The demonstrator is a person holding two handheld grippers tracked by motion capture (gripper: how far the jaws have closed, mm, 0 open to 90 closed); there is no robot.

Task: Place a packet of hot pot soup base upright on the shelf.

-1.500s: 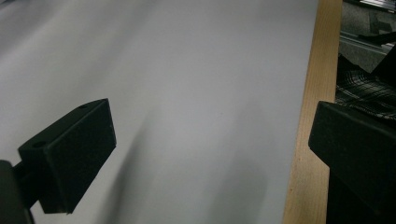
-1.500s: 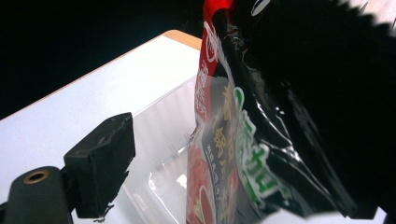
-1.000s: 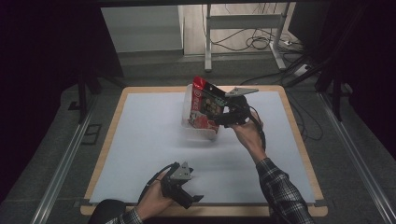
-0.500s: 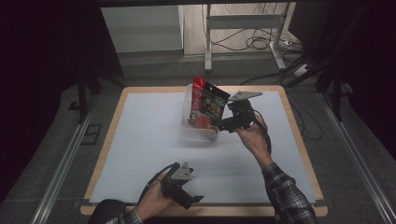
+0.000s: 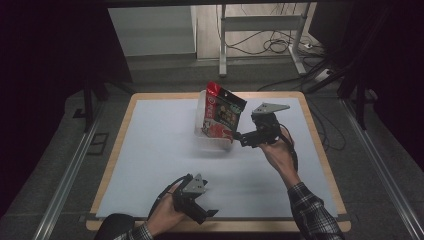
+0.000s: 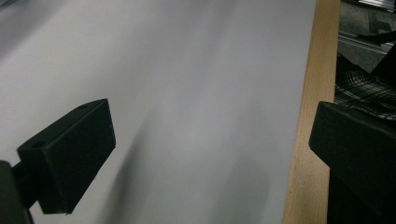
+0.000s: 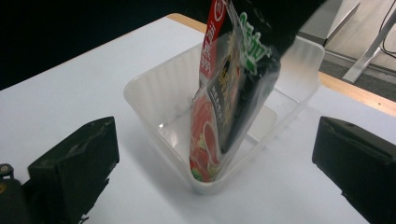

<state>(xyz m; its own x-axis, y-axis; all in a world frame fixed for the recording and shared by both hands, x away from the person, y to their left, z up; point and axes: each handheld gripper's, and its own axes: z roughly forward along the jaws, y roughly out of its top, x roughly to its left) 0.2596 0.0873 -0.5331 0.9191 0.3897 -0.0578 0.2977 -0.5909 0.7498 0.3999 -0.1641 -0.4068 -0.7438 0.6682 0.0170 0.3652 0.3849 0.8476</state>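
Packet (image 7: 229, 93) stands on end in the tub (image 7: 154, 93) at the table's far middle, leaning hard. My right gripper (image 5: 243, 138) has just been opening, nothing between its jaws. Left gripper (image 5: 205, 212) idles open. Bump the tub and the packet topples out.

packet (image 7: 224, 93), printed characters too blurred to read

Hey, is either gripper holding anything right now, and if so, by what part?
Nothing is held. The right gripper has just been opening, jaws wide and off the snack packet, which stands in the clear tub. The left gripper is open over the table.
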